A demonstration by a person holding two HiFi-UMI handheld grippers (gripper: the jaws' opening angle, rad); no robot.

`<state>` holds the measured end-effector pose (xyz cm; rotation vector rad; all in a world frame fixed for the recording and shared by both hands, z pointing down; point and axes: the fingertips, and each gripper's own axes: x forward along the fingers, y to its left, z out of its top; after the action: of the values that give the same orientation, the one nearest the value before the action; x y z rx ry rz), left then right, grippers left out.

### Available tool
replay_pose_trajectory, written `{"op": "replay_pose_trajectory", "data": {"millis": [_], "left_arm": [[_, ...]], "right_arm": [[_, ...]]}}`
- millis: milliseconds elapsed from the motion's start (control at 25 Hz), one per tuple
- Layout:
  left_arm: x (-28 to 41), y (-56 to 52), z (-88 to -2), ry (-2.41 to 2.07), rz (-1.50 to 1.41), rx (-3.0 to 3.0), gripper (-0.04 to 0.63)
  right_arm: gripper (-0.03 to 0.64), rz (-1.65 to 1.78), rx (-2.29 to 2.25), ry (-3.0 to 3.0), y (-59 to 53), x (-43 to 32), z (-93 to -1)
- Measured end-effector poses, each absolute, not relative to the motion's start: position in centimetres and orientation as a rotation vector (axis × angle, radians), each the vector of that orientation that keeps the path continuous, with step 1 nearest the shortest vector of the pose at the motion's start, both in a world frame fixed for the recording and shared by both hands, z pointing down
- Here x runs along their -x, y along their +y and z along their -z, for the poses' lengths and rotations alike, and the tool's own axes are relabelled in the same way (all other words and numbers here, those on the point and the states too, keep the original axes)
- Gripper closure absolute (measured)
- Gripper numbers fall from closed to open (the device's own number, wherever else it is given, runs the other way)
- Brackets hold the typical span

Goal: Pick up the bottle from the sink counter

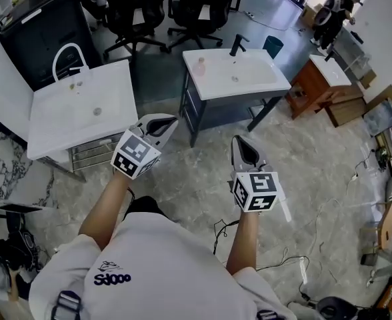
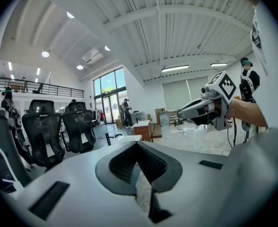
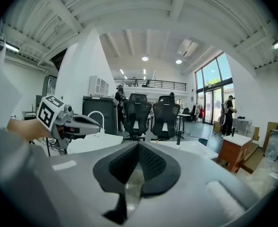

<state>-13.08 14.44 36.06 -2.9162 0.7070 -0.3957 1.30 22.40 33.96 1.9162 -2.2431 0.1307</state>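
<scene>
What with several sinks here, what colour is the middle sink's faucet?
Black faucet, clearest in head view.

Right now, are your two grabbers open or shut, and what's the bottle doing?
left gripper, shut, nothing between its jaws.
right gripper, shut, nothing between its jaws.
bottle, sitting on the sink counter, not held, both grippers far from it.
</scene>
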Motion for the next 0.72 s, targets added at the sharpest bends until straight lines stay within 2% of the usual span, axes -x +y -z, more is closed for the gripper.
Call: {"op": "replay_pose_trajectory", "data": {"millis": [400,720], "left_arm": [[11.0,13.5,-37.0,0.740,0.428,2.929,0.591],[8.7,8.2,-38.0,0.736,0.430,2.942,0.591]], "right_arm": [[0.607,-0.114,-1.899,-2.248,20.9,-3.6,-34.4],[0.607,-0.121,-1.930,-2.229,16.3,-6.4,-34.7]]}}
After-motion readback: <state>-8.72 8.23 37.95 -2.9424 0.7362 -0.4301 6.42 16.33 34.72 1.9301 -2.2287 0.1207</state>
